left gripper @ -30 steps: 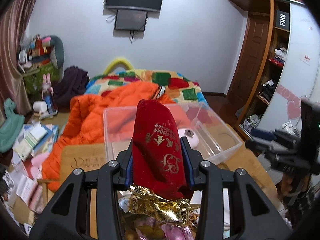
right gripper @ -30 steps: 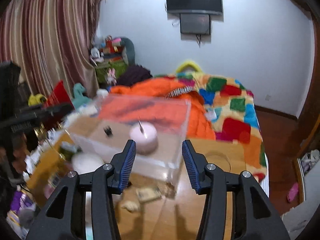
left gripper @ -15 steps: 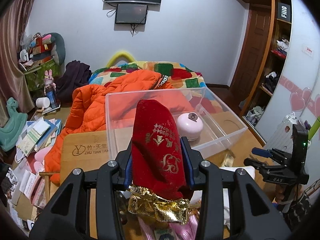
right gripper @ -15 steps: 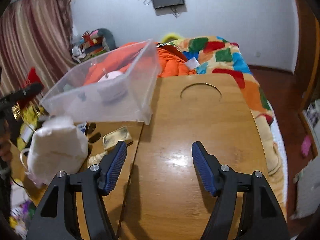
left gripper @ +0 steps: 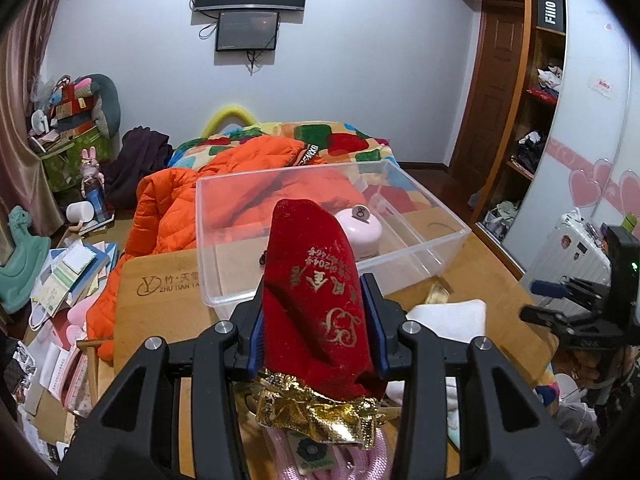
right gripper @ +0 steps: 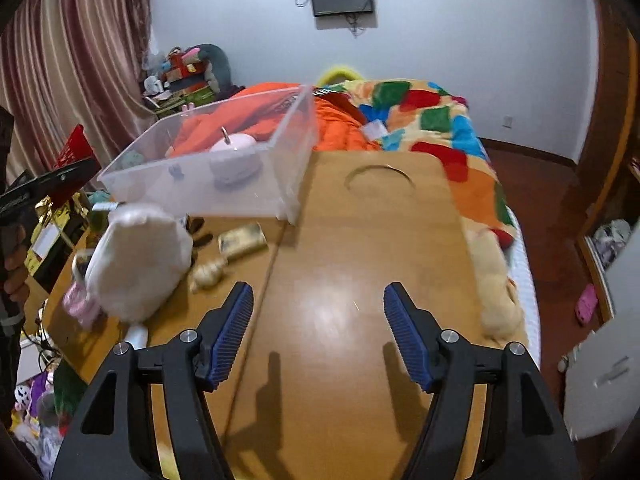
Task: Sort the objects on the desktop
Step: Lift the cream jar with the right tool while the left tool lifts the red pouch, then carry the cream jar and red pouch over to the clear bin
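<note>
One pink gadget [left gripper: 357,228] is sitting in the clear bin [left gripper: 424,248]; left gripper [left gripper: 318,332] is clamping the red pouch [left gripper: 316,300] short of the bin, right gripper [right gripper: 318,336] is gaping empty, clutter [right gripper: 240,240] is waiting beside the bin.

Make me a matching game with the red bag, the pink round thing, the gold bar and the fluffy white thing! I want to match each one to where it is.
Things:
1. red bag
2. pink round thing
3. gold bar
4. fluffy white thing

Places:
A. on the wooden table, just outside the clear box
B. pinched in the left claw
C. on the table's left part, nearer the camera than the box
D. inside the clear box

Pairs: 1-B, 2-D, 3-A, 4-C
</note>
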{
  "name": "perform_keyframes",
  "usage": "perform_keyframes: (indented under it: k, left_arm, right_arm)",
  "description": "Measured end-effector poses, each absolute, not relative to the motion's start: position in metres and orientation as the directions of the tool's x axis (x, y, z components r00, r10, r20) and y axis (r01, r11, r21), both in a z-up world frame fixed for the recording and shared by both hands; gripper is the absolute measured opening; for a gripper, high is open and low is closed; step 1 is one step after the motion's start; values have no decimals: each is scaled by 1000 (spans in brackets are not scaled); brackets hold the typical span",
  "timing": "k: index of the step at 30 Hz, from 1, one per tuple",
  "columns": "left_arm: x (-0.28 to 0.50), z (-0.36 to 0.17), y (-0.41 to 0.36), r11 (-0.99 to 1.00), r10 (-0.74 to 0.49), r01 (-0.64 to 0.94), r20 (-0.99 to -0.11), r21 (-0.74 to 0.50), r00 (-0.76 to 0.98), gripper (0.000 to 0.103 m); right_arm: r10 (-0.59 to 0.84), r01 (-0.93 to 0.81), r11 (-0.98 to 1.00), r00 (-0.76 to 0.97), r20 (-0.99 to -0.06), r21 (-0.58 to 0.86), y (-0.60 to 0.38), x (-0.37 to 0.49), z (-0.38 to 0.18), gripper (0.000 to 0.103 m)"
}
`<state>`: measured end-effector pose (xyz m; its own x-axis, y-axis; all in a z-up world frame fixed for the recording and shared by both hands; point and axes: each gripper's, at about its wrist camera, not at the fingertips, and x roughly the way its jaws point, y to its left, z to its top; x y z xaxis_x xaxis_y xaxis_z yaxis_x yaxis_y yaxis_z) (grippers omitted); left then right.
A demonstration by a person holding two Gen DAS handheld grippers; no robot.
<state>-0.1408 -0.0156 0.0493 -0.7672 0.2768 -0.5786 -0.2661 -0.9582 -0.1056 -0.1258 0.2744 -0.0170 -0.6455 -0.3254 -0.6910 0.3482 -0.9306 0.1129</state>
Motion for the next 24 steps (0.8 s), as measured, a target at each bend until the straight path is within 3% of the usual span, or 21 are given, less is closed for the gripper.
perform_keyframes:
  k: [7, 13, 24]
  left_arm:
    - [-133, 51, -14, -950, 307, -286, -557, -127, -772, 40]
    - [-125, 50, -12, -944, 325, -303, -549, -133, -770, 40]
    - [-106, 43, -10, -938, 338, -315, -567, -142, -751, 40]
  right_arm:
    - [-242, 250, -962, -613, -752, 107, 305, -62, -28, 65]
    - [-275, 220, -958, -519, -809, 185, 318, -29, -55, 65]
    - [-270, 279, -945, -374, -887, 170, 287, -60, -120, 60]
